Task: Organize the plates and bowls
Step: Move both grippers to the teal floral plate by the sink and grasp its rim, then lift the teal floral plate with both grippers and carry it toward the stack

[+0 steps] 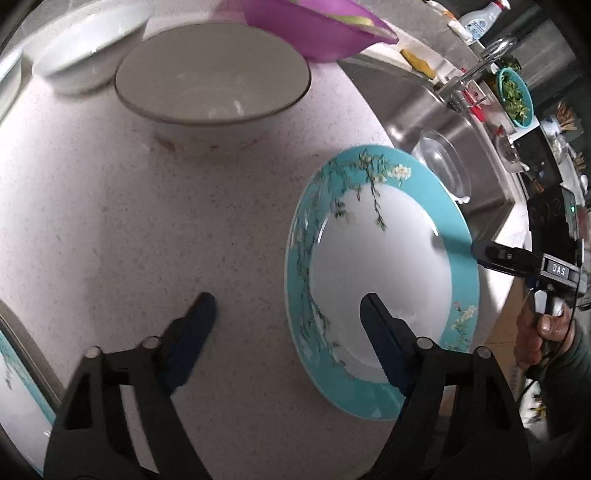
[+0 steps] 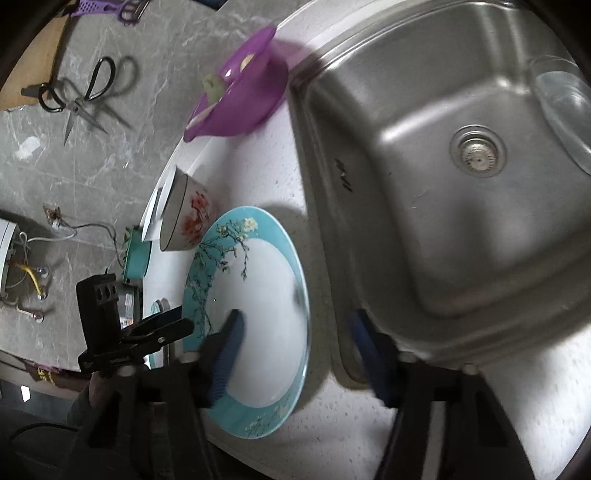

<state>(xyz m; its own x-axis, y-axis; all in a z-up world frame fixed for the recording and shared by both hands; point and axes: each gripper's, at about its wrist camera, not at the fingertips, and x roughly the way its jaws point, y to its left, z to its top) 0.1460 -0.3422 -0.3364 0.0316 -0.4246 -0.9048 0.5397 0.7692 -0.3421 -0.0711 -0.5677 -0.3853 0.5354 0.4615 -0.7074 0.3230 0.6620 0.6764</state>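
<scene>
The left gripper (image 1: pixel 288 328) had its jaws wide apart and held nothing. Its right finger lay over the near rim of the turquoise plate (image 1: pixel 380 280), and its left finger was over the bare counter (image 1: pixel 129 221), well apart from the plate. The plate, with a white centre and a flowering-branch pattern on its rim, lay flat on the counter just beside the sink (image 1: pixel 424 107).

Beyond the left jaws stood a grey-rimmed bowl (image 1: pixel 212 79), and behind it to the left a white bowl (image 1: pixel 88 44). A purple bowl (image 1: pixel 317 26) was behind the grey-rimmed one to the right.

The right gripper (image 2: pixel 295 343) also had its jaws wide open, with nothing between them. Its left finger was above the white centre of the plate (image 2: pixel 258 295), and its right finger was over the edge of the sink (image 2: pixel 424 184). I cannot tell whether either finger touched the plate. Farther ahead of the left finger the same grey-rimmed bowl (image 2: pixel 184 218) stood just beyond the far rim of the plate; here red flowers showed on its outside.
</scene>
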